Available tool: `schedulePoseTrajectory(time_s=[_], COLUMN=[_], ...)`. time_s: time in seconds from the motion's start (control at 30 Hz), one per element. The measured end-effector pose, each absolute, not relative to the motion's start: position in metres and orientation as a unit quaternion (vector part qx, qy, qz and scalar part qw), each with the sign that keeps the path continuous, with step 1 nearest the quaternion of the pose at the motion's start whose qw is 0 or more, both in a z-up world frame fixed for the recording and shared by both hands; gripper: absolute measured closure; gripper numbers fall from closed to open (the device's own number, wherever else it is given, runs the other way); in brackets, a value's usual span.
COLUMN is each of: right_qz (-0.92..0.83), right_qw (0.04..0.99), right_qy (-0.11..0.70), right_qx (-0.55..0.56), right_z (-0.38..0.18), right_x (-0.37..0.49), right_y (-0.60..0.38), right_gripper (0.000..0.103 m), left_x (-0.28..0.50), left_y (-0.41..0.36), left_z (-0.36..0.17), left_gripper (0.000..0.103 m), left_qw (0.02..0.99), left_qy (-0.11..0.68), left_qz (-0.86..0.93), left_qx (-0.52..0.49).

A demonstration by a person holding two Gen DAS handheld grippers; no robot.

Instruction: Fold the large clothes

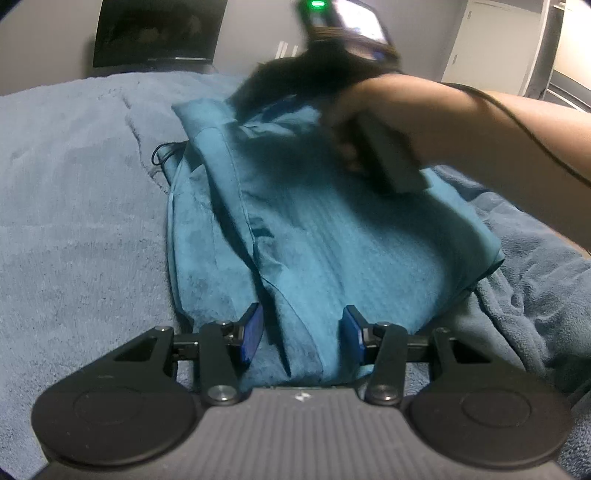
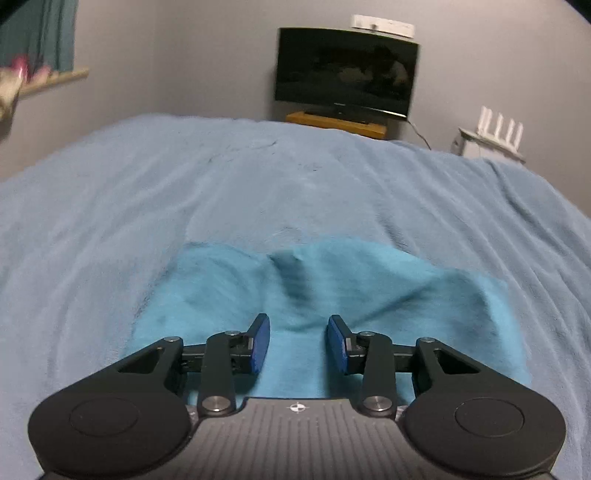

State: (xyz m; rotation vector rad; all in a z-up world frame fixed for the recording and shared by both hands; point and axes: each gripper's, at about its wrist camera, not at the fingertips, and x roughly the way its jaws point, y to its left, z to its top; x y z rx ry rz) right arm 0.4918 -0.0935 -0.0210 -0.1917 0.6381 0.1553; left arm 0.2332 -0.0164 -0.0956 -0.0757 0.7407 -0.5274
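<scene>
Teal garment [image 1: 332,229] lay on the blue blanket [image 1: 74,221] covering the bed, already folded into a longish stack. In the left wrist view its long axis ran away from the left gripper [image 1: 301,332] toward the TV [image 1: 159,33] wall.

Left gripper: jaws part-open, near hem bunched up btwn the pads. Cloth looked to touch the pads, but can't tell if it was really pinched or just sitting there.

Right gripper [image 2: 298,341]: jaws apart w/ a clear gap, hovering over the garment's far part [image 2: 332,288], nothing clamped that I could see. Cloth lay directly below and ahead of it, a ridge running fwd from btwn the jaws.

Key relation: left had the near end, right was over the far end, so right looked better placed for the far edge; a next fold would prob go along that long axis.

Hard to read: right hand [image 1: 354,122] and its device were motion-blurred in the left view, covering the far top of the stack. Layer count unclear. A thin dark cable [image 1: 162,153] poked out at the left edge; where it ran, couldn't tell.
</scene>
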Motion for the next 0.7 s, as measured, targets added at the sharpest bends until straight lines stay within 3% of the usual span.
schedulePoseTrajectory(time_s=[0.03, 0.1, 0.23, 0.37, 0.4, 0.43, 0.47, 0.6, 0.7], right_qz=[0.082, 0.091, 0.084, 0.113, 0.117, 0.12, 0.122, 0.089, 0.053], right_qw=[0.941, 0.937, 0.934, 0.94, 0.944, 0.946, 0.95, 0.97, 0.971], right_qy=[0.315, 0.323, 0.314, 0.302, 0.297, 0.293, 0.285, 0.224, 0.233], right_qx=[-0.097, -0.103, -0.146, -0.113, -0.088, -0.065, -0.044, -0.025, 0.002], right_z=[-0.025, -0.031, -0.041, -0.029, -0.021, -0.013, -0.009, 0.016, 0.022], right_x=[0.496, 0.505, 0.505, 0.497, 0.493, 0.487, 0.484, 0.466, 0.471], right_y=[-0.084, -0.064, -0.034, -0.058, -0.07, -0.084, -0.096, -0.139, -0.166], right_gripper=[0.088, 0.099, 0.099, 0.098, 0.086, 0.066, 0.06, 0.062, 0.062], left_x=[0.234, 0.237, 0.237, 0.238, 0.238, 0.239, 0.239, 0.238, 0.236], left_y=[-0.016, -0.015, -0.014, -0.014, -0.014, -0.013, -0.013, -0.012, -0.013], left_z=[-0.096, -0.098, -0.099, -0.1, -0.1, -0.099, -0.099, -0.1, -0.101], left_gripper=[0.058, 0.058, 0.057, 0.057, 0.057, 0.057, 0.057, 0.057, 0.057], left_qw=[0.897, 0.894, 0.891, 0.89, 0.891, 0.891, 0.892, 0.893, 0.894], left_qy=[0.36, 0.366, 0.373, 0.372, 0.37, 0.37, 0.369, 0.367, 0.366], left_qz=[-0.254, -0.254, -0.255, -0.259, -0.259, -0.259, -0.258, -0.256, -0.255], left_qx=[-0.038, -0.041, -0.042, -0.045, -0.046, -0.045, -0.045, -0.043, -0.043])
